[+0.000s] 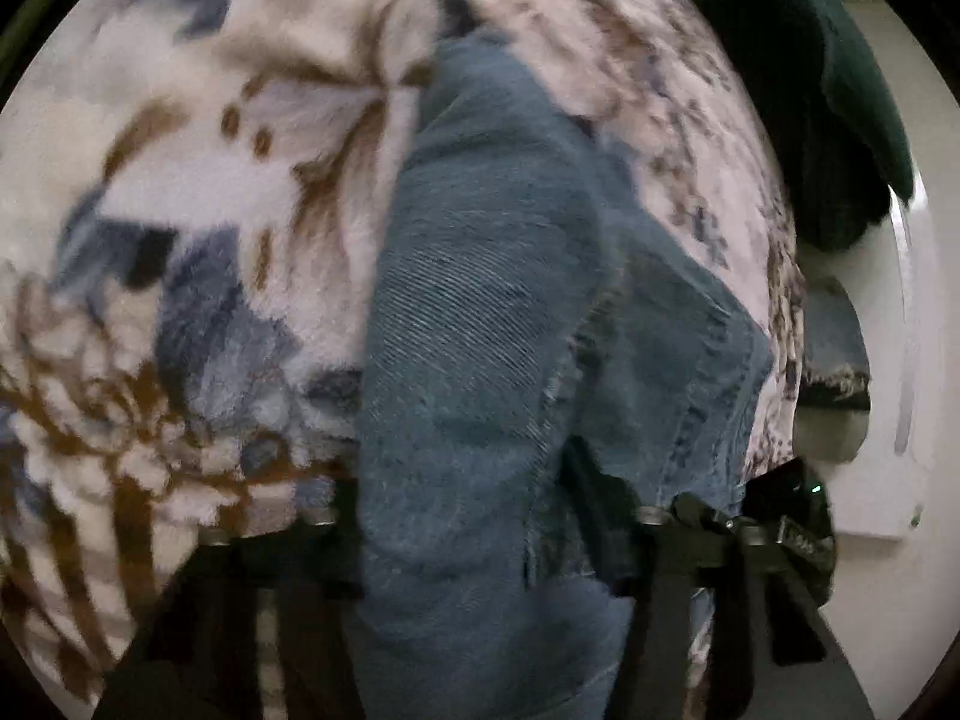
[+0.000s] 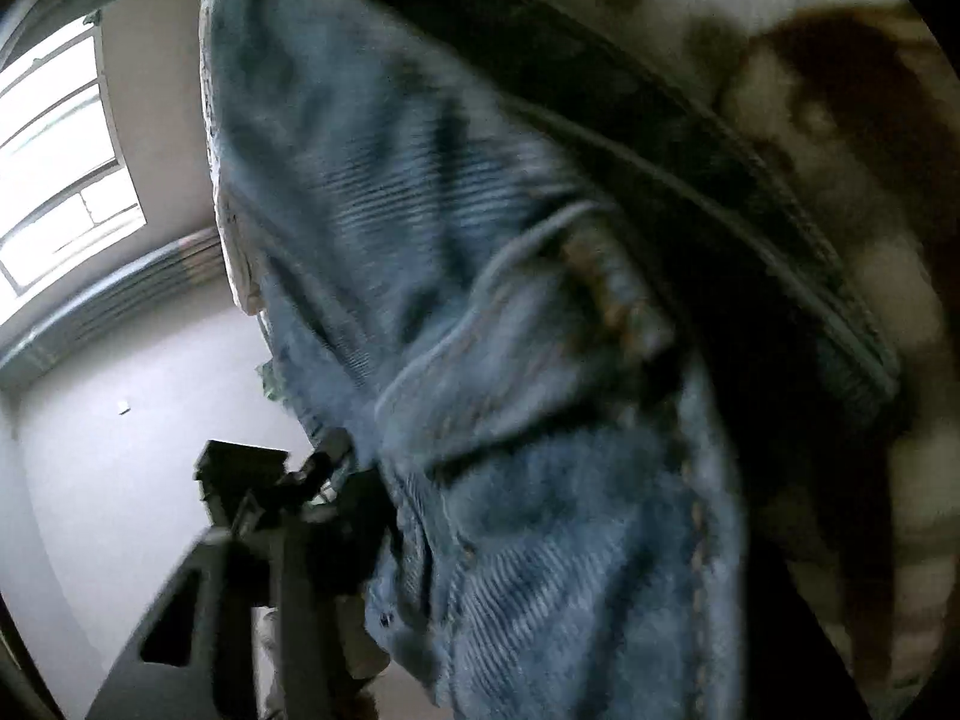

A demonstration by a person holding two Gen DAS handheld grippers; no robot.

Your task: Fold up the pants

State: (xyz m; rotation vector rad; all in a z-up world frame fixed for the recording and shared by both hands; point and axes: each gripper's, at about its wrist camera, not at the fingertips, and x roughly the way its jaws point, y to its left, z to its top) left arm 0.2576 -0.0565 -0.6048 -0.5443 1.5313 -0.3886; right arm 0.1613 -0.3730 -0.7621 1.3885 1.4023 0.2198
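Blue denim pants hang in a bunched fold over a fleecy floral blanket. My left gripper is shut on the pants: the denim fills the space between its dark fingers and drapes over them. In the right wrist view the pants fill the middle, with a seam and a waistband edge showing. My right gripper is shut on the pants too; only its left finger shows, the other is hidden under denim.
A dark green cloth lies at the blanket's far right edge. A white wall and a rounded white fixture are at the right. The right wrist view shows a bright window, a pale wall and the blanket.
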